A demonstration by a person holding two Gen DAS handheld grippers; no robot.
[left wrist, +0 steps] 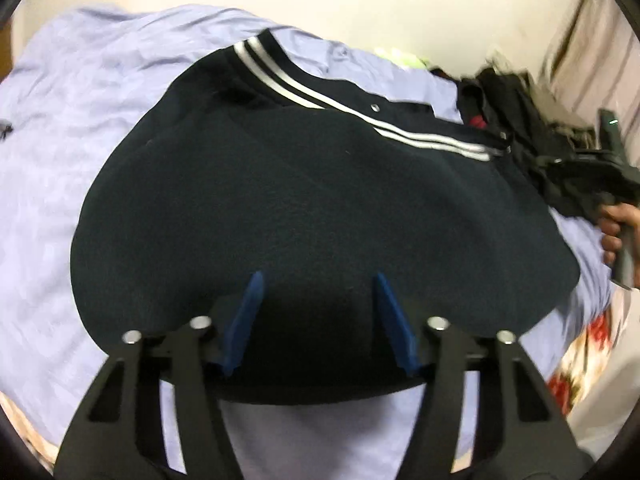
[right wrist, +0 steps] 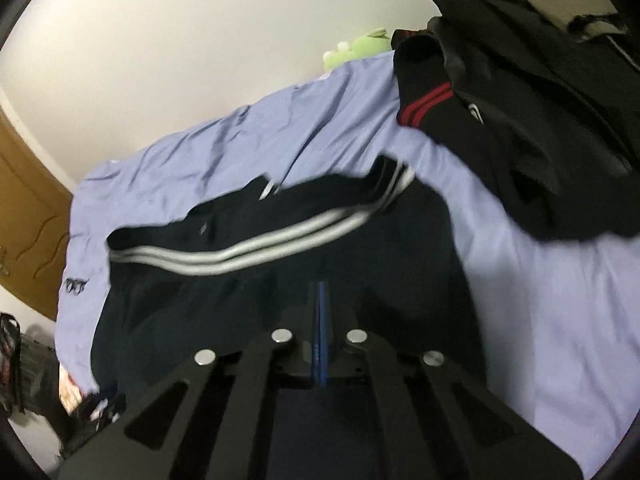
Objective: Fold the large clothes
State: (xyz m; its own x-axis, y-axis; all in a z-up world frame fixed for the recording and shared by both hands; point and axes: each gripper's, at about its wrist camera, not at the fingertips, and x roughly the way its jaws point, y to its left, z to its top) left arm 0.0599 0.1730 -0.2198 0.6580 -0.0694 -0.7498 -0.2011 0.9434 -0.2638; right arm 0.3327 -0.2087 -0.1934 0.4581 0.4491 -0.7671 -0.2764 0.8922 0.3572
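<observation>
A dark navy jacket (left wrist: 312, 208) with a band of two white stripes (left wrist: 304, 88) lies folded on a light blue bed sheet (left wrist: 80, 128). My left gripper (left wrist: 318, 280) is open just above the jacket's near edge, with nothing between its blue fingers (left wrist: 248, 312). In the right wrist view the same jacket (right wrist: 248, 296) lies below my right gripper (right wrist: 321, 288), whose blue fingers are pressed together. I see no cloth between them. The right gripper also shows in the left wrist view (left wrist: 600, 176), held by a hand beside the jacket's right end.
A pile of dark clothes (right wrist: 532, 120), one with red stripes (right wrist: 428, 102), lies at the far right of the bed. A green plush toy (right wrist: 360, 46) sits by the white wall. A wooden door (right wrist: 28, 208) is on the left. A floral cover (left wrist: 576, 364) hangs off the bed's edge.
</observation>
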